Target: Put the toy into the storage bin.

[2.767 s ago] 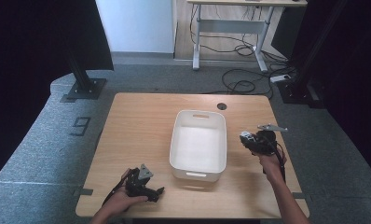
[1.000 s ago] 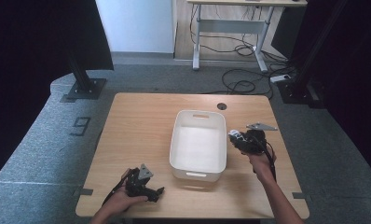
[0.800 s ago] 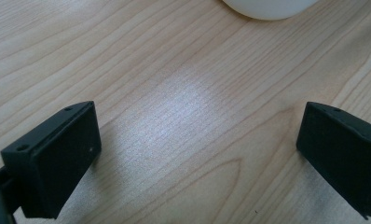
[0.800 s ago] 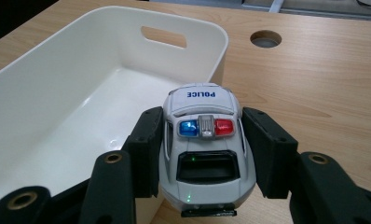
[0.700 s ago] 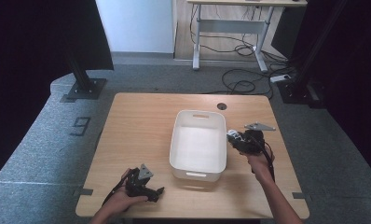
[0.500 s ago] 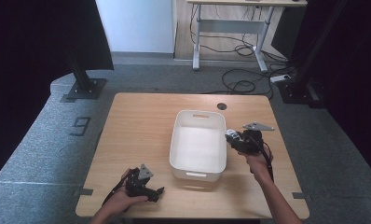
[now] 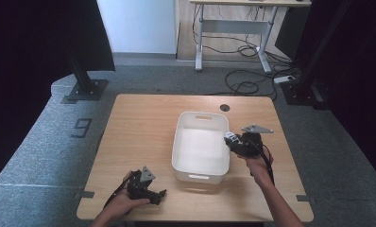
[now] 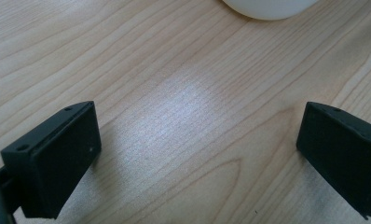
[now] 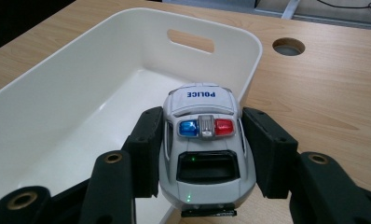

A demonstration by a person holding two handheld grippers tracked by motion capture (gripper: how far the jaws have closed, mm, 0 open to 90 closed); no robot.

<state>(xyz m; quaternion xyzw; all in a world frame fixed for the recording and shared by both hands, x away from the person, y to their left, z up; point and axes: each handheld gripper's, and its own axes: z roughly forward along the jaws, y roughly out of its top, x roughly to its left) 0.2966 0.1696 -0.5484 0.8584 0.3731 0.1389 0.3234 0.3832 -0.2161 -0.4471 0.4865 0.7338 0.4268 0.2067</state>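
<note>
Work surface is a light wooden table (image 7: 143, 127) with a round cable hole (image 7: 225, 108) near its far edge. It stands on grey speckled carpet (image 7: 44, 151); a "9" marking (image 7: 82, 127) lies on the floor to the left. Black curtains (image 7: 30, 42) enclose both sides, with a black stand base (image 7: 86, 90) at the left. Behind, a pale wall panel (image 7: 136, 23), a white-framed desk (image 7: 238, 26) on wood flooring, loose black cables (image 7: 245, 85) and a power strip (image 7: 285, 79). Lighting even.

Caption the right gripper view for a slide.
Right gripper clamps a toy police car above the rim of the white bin.
</note>
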